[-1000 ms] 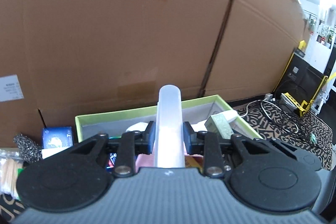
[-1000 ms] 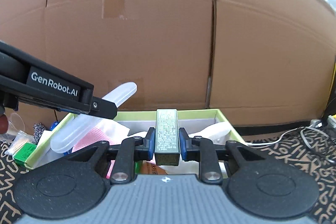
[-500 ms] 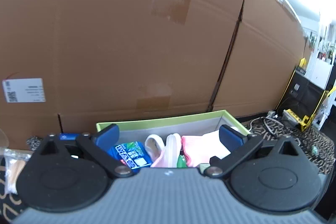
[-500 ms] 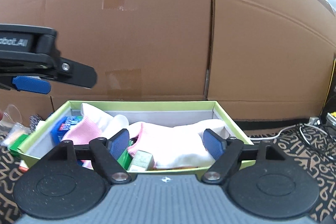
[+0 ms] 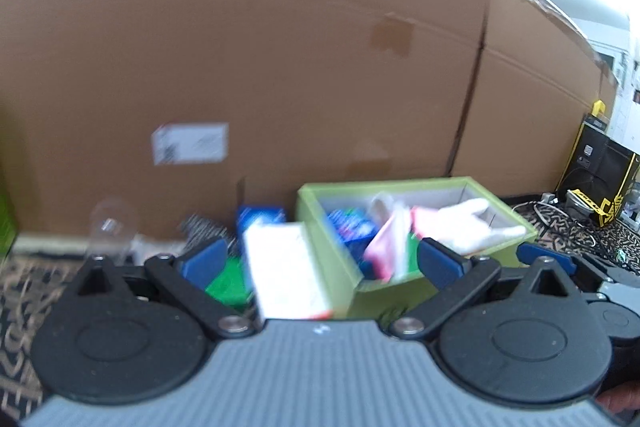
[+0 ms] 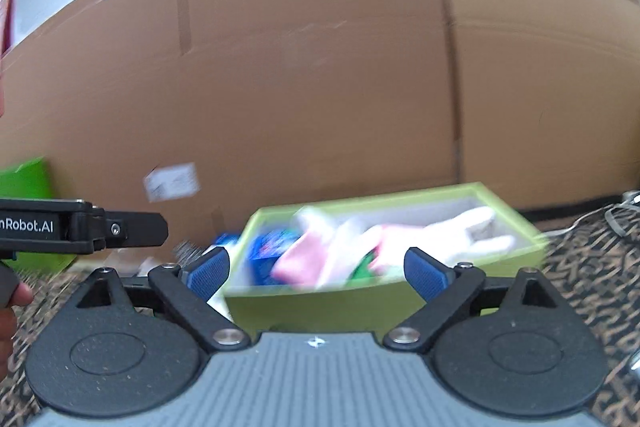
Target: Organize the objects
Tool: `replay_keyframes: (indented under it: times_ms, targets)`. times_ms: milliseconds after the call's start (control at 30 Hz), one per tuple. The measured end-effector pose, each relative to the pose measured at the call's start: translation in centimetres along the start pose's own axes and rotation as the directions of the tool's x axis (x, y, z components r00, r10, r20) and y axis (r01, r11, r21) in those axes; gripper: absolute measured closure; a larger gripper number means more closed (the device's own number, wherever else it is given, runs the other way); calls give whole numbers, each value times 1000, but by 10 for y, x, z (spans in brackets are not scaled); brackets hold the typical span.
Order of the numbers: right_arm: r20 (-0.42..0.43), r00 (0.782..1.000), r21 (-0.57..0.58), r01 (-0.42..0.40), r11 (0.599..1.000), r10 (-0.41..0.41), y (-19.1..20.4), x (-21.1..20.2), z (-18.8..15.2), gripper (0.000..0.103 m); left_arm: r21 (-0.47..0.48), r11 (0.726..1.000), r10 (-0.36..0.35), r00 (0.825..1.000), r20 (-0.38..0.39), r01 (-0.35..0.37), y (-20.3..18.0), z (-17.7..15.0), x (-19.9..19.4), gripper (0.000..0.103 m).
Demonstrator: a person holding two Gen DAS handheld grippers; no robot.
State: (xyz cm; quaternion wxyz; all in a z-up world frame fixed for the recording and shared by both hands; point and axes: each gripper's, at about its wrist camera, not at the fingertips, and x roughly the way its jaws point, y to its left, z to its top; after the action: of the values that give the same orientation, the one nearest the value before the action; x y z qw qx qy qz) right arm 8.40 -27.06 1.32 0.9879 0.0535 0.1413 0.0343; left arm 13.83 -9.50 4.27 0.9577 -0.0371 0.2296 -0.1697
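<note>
Both my tongs are wide apart, with nothing in them.

My left gripper [image 5: 320, 263] has its blue pads [image 5: 202, 262] spread far apart. My right gripper [image 6: 316, 273] is opening its jaws, nothing between them. The left one sticks out level in the right view.

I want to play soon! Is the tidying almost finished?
Partly. The green box already holds socks and small packs. Both grippers are empty: the left hand-held gripper is open, the right hand-held gripper is opening. A white carton and other bits still sit outside.
</note>
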Motion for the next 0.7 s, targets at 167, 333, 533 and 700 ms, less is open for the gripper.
replay_keyframes:
  times_ms: [167,333,533,700]
  targets:
    - [-74,993,-16,-88,996,87,37,5,-26,6,-112,991,59,995,-86,-68,51,-32,-17,0]
    - [-155,977,-41,-155,987,147,74,14,-48,6,-140,979,127,983,-134,-146,91,-60,-29,0]
    - [-190,966,-103,-198,975,176,110,28,-52,8,-182,963,175,973,-149,-201,128,-68,-41,0]
    - [-192,969,-123,-181,976,156,128,45,-47,15,-191,962,172,976,-135,-196,146,-60,-41,0]
